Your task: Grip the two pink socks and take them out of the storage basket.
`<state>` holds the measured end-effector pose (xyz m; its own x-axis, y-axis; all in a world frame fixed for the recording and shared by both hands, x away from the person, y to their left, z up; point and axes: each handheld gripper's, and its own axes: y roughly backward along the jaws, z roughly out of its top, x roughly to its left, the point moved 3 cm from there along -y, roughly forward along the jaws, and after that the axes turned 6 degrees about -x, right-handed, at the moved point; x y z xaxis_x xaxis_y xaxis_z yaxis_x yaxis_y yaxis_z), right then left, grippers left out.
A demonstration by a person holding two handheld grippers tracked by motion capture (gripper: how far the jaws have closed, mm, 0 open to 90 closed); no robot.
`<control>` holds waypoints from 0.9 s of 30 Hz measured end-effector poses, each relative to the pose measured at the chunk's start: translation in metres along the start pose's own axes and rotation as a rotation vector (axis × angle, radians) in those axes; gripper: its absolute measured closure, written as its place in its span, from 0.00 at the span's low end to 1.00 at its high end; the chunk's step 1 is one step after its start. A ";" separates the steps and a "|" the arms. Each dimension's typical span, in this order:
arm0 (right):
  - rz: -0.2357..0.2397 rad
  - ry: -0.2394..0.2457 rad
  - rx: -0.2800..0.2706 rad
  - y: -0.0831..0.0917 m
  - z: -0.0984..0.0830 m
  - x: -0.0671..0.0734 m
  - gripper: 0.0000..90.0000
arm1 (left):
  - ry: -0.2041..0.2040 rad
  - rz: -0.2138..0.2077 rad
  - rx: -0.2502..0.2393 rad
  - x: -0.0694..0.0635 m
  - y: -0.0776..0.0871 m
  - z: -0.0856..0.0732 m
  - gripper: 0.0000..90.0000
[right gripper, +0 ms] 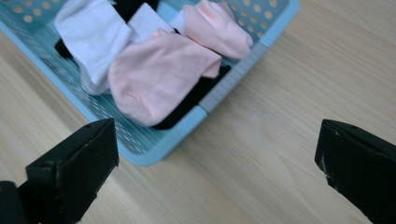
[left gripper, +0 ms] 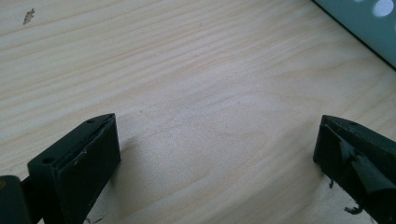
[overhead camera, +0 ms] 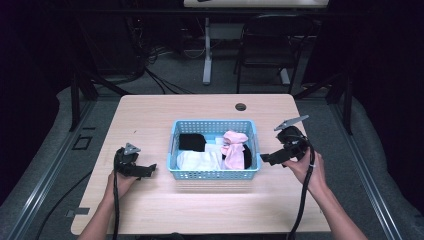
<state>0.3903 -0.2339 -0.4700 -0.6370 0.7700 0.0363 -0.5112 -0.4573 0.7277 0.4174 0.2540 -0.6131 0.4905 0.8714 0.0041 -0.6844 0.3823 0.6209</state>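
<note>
Nothing looks started: the blue basket [overhead camera: 215, 172] sits mid-bench with pink [overhead camera: 234, 150], white [overhead camera: 197, 161] and black socks [overhead camera: 191, 142] inside, the left hand-held gripper [overhead camera: 148, 170] at its nine o'clock and the right hand-held gripper [overhead camera: 266, 158] at three, both wide and empty.

bright counter, dark surroundings

overhead light falls evenly on the counter [overhead camera: 150, 115] while the room around it sinks into near black. a soft shadow lies under the basket's [overhead camera: 215, 174] near edge. both gripper views are slightly soft, the tongs' [left gripper: 74, 163] near ends blurred.
</note>
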 end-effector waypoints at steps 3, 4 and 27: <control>0.013 0.011 -0.002 -0.005 0.006 0.006 0.00 | 0.000 0.000 0.000 0.000 0.000 0.000 0.00; 0.026 0.029 -0.007 -0.010 0.012 0.012 0.00 | 0.001 0.000 0.000 0.000 0.000 0.000 0.00; 0.120 0.032 0.043 -0.070 0.039 0.040 0.00 | 0.001 0.000 -0.001 0.000 0.000 0.000 0.01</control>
<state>0.4229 -0.1536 -0.4931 -0.7106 0.6960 0.1029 -0.4058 -0.5249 0.7482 0.4171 0.2539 -0.6131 0.4898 0.8718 0.0035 -0.6849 0.3822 0.6203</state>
